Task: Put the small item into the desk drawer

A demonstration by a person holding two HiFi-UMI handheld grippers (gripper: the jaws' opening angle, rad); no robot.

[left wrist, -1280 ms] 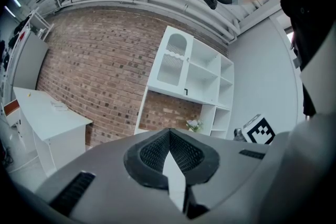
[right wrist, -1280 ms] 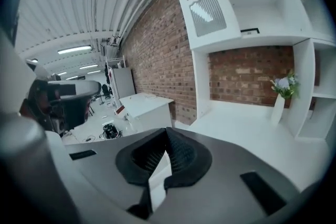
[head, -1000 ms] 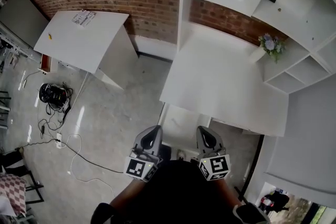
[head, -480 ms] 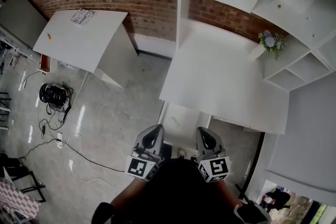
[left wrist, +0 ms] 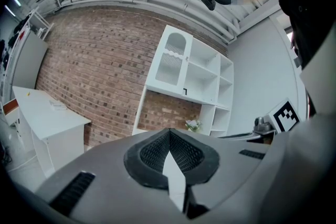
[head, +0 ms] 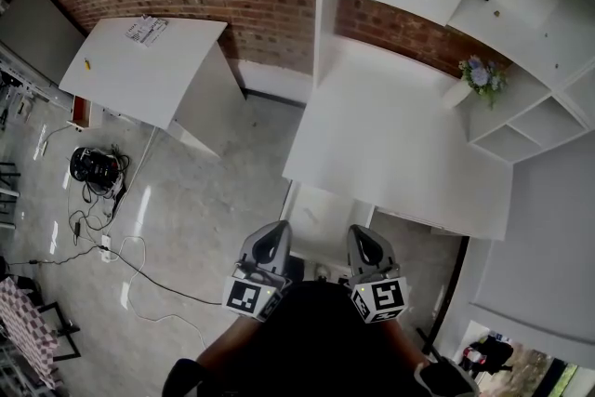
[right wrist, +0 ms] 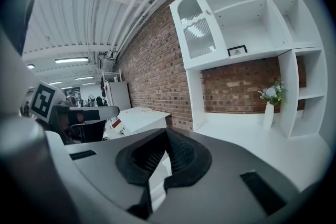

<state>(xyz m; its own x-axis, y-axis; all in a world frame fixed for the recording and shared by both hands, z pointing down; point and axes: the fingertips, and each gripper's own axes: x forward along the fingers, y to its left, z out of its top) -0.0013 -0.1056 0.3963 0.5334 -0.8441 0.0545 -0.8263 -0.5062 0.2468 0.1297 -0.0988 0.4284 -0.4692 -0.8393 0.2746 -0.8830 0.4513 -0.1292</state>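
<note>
Left gripper (head: 275, 231) and right gripper (head: 362, 232) held side by side off the near edge of the desk (head: 390, 144) in head view; jaws pressed together, empty, seen only in gripper views. Small item not made out.

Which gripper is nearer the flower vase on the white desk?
Right. The right gripper is below and left of the flower vase in the head view; the left gripper is beside it, further left still.
</note>
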